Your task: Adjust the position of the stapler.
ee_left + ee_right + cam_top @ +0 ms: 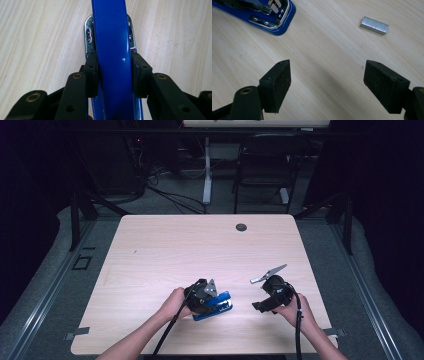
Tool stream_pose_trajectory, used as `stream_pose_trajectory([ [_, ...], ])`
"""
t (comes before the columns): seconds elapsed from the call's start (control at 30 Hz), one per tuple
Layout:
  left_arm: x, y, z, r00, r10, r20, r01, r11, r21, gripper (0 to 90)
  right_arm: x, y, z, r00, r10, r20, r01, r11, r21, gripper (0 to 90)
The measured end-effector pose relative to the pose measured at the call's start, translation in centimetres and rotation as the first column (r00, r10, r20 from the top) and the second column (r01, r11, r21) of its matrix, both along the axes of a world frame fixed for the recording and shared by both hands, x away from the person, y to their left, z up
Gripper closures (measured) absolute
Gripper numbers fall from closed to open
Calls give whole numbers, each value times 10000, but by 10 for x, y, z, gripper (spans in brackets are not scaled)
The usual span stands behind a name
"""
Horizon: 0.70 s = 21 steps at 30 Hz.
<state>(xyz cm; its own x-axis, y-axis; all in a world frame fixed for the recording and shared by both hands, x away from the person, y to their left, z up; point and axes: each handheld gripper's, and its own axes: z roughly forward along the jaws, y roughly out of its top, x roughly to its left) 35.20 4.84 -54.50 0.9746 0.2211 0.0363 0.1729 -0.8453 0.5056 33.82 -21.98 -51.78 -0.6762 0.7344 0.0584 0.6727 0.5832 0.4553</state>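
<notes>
The blue stapler (112,50) lies on the wooden table (200,245), clamped between the pads of the left gripper (113,72), which comes down on it from above. Right of the stapler, the right gripper (327,85) hovers wide open, empty, above a staple strip (374,25).

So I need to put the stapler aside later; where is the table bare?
The table is bare across its far half up to the cable hole, and at the near left. It is crowded near the front: stapler in the left gripper, staples, right gripper.
</notes>
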Motion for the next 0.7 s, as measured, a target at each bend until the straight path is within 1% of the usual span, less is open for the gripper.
stream_pose_trajectory([
  [0.07,1,1,0,9998,-215,35,215,9998,-51,643,0,0,0,10000,3,-5,-3,10000,0,221],
  [0.1,1,1,0,9997,-246,92,247,9997,-85,643,0,0,-1,10000,-10,13,10,10000,1,222],
  [0.13,2,1,0,9990,-404,168,405,9991,-91,643,0,1,-1,10000,-39,25,39,10000,29,222],
  [0.17,2,1,0,9987,-488,146,489,9988,-96,644,1,0,-1,10000,-14,4,14,10000,-17,222],
  [0.23,3,0,1,9972,-714,219,713,9974,42,643,1,0,-1,10000,-30,19,30,10000,-43,224],
  [0.27,4,0,1,9970,-744,228,742,9972,97,645,1,0,0,10000,-26,9,26,10000,-56,225],
  [0.3,6,0,2,9959,-885,169,883,9960,151,646,0,0,0,10000,-51,10,51,10000,-11,225],
  [0.37,8,0,1,9948,-980,292,977,9951,134,646,0,-1,0,10000,-53,68,54,10000,-70,225],
  [0.43,10,0,1,9932,-1130,296,1126,9936,127,645,1,-1,0,10000,-28,44,28,10000,-91,226],
  [0.5,12,0,1,9897,-1372,401,1366,9905,187,644,1,-1,0,10000,-45,53,46,9999,-114,224],
  [0.57,14,0,2,9867,-1573,400,1565,9874,229,643,1,-1,0,9999,-97,54,98,9999,-127,223],
  [0.6,16,0,2,9842,-1742,326,1735,9846,225,644,1,-1,0,9999,-93,73,94,9999,-116,223],
  [0.63,16,0,1,9838,-1762,330,1758,9843,169,643,1,0,0,9999,-77,91,78,9999,-144,224],
  [0.67,18,1,2,9828,-1829,251,1825,9831,168,642,1,0,0,9999,-71,110,72,9999,-147,226],
  [0.7,19,1,2,9807,-1942,200,1939,9809,178,643,0,0,0,9999,-80,124,81,9999,-116,227],
])
